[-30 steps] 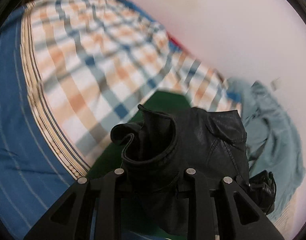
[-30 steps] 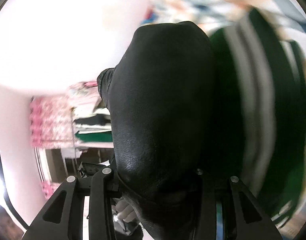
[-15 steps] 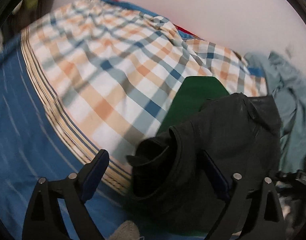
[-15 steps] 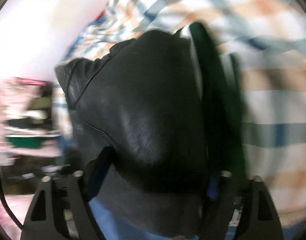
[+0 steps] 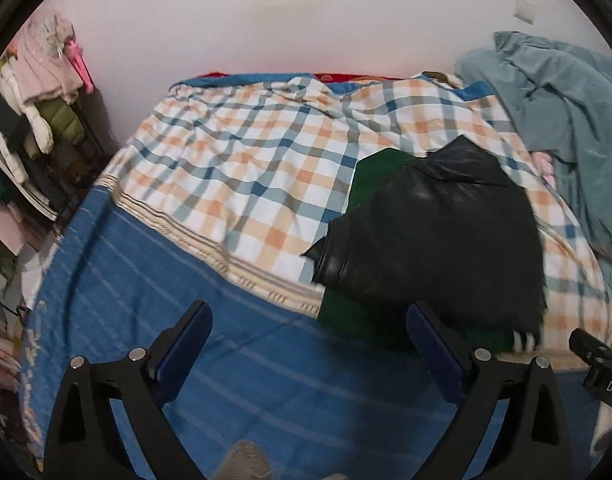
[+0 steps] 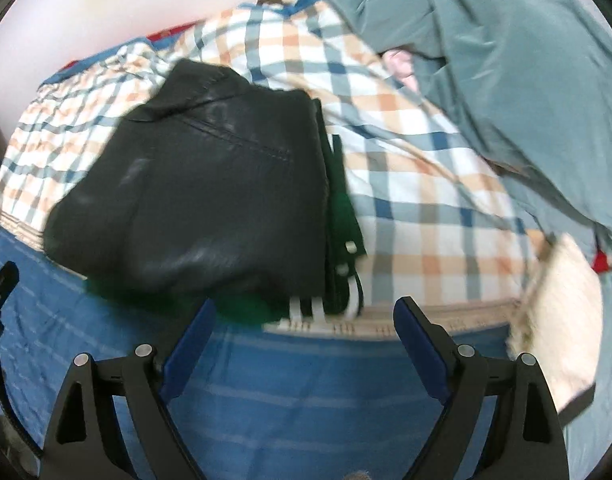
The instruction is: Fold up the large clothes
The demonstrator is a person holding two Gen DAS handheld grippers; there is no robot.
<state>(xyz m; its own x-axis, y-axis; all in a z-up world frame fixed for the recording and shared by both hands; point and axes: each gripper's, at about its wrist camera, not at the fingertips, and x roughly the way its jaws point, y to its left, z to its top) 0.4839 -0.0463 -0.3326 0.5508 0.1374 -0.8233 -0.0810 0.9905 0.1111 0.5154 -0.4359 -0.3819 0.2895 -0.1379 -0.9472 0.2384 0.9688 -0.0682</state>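
A folded black leather jacket [image 5: 438, 232] lies on the bed on top of a folded dark green garment with white stripes [image 5: 370, 180]. In the right wrist view the jacket [image 6: 201, 200] covers most of the green garment [image 6: 342, 216]. My left gripper [image 5: 310, 332] is open and empty, above the blue bedspread, short of the jacket's near left corner. My right gripper [image 6: 301, 328] is open and empty, just short of the pile's near edge.
The bed has a checked sheet [image 5: 241, 160] and a blue striped spread [image 5: 177, 320]. A teal garment [image 6: 506, 72] is heaped at the right. A clothes rack [image 5: 29, 128] stands at the left by the wall. A cream cushion [image 6: 558, 312] lies at the right.
Both grippers opened, let go of the black jacket and drew back towards me. The jacket now lies folded on the green garment.
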